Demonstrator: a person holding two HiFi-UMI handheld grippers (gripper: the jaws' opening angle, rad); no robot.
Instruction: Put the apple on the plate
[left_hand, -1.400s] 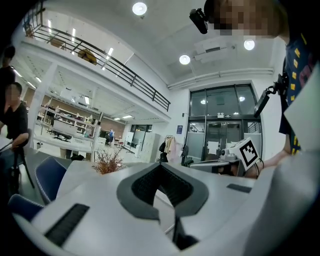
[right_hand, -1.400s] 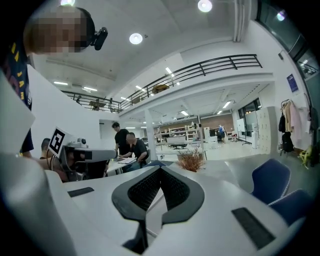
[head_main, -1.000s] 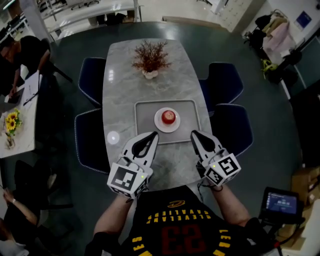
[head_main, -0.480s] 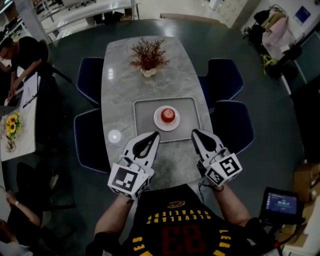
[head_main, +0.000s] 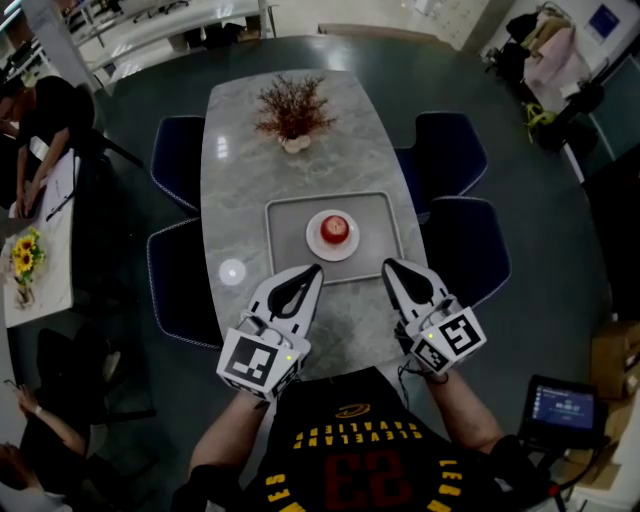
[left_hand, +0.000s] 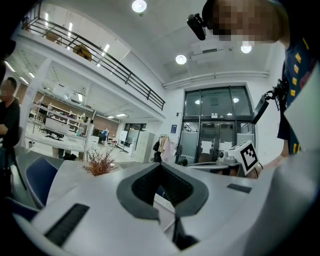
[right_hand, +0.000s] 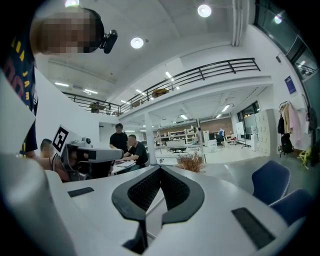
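- Grey-veined marble forms the long table (head_main: 235, 190), the largest thing in the head view. The tray (head_main: 285, 225) lies flat on its middle, a grey rectangle with rounded corners and a raised rim.
- Dark blue chairs (head_main: 180, 290) stand along both long sides of the table, two to the left of the tray and two to the right of it.
- The left gripper (head_main: 312, 270) is held over the table on the near side of the tray, its tip at the tray's near edge. Its own view shows the two jaws pressed together at the tips with nothing between them.
- The right gripper (head_main: 388, 266) hangs by the tray's near-right corner, apart from the left one. Its jaws also meet at the tips and hold nothing.
- A dried reddish plant (head_main: 291, 105) in a small pale pot stands beyond the far side of the tray, near the table's far end.
- A white round plate (head_main: 318, 245) sits inside the tray, about at its centre.
- The red apple (head_main: 337, 229) rests on the plate, in the middle of the tray, apart from both grippers.
- A small white disc (head_main: 232, 269) lies on the marble to the left of the tray's near-left corner.
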